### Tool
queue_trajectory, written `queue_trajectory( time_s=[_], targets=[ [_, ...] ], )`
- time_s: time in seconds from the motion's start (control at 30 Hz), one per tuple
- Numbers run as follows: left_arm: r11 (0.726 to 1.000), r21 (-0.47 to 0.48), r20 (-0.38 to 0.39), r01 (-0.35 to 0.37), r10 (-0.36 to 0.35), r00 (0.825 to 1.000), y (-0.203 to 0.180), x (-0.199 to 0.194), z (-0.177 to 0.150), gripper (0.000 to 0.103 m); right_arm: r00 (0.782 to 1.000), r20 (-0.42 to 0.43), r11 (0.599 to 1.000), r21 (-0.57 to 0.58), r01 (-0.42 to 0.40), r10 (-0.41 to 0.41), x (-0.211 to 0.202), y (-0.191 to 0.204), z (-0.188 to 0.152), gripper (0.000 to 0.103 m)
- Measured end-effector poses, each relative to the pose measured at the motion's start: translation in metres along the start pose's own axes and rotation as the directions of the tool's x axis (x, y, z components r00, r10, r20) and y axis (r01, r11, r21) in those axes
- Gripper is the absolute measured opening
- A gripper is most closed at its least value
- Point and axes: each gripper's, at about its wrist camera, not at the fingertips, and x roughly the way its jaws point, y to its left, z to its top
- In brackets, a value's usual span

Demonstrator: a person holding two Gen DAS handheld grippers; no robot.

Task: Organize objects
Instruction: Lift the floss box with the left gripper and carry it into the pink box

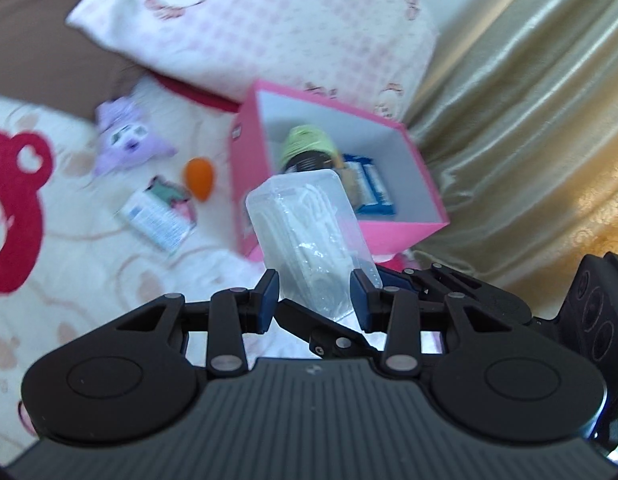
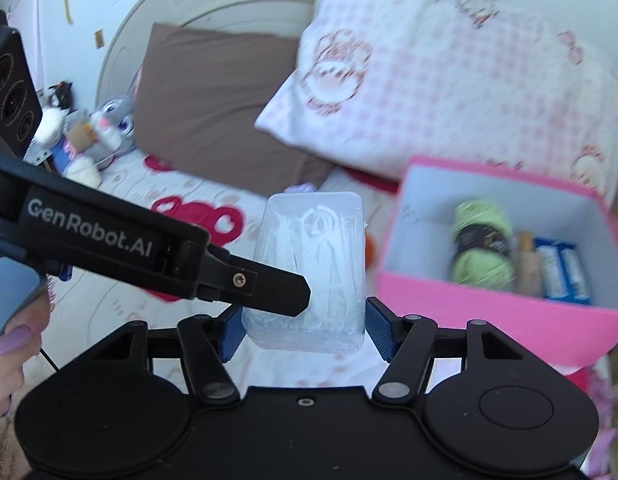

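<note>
A clear plastic box of white picks is held up over the bed by both grippers. In the left wrist view my left gripper is shut on its lower end, blue pads on either side. In the right wrist view my right gripper is shut on the same clear box, and a left gripper finger crosses in front of it. Beyond stands an open pink box holding green yarn and blue packets.
On the bedspread left of the pink box lie a purple plush, an orange egg shape and a small carton. A pink checked pillow lies behind, a curtain hangs right, and a bunny plush sits far left.
</note>
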Motion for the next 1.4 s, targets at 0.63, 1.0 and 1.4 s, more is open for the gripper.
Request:
queue_trajectory(
  time_s=[0.63,1.0,1.4],
  targets=[
    [0.995,0.071,0.002,0.075,-0.076,0.997,-0.086,0.089,0.097,0.037,0.974,0.047,0.975,0.04,0.219,-0.221,-0.007,-0.103,0.058,0.068],
    [0.993,0.027,-0.053,0.112,-0.111,0.992,-0.088,0.192,0.123,0.037,0.946,0.038,0.93,0.2,0.308,-0.322,0.044,-0.179,0.041,0.067],
    [0.996,-0.045,-0.116,0.074,-0.079,0.99,-0.07,0.268,0.129,0.036,0.922,-0.189,0.922,0.128,0.365,-0.338,0.101,-0.223,0.046,0.066]
  ],
)
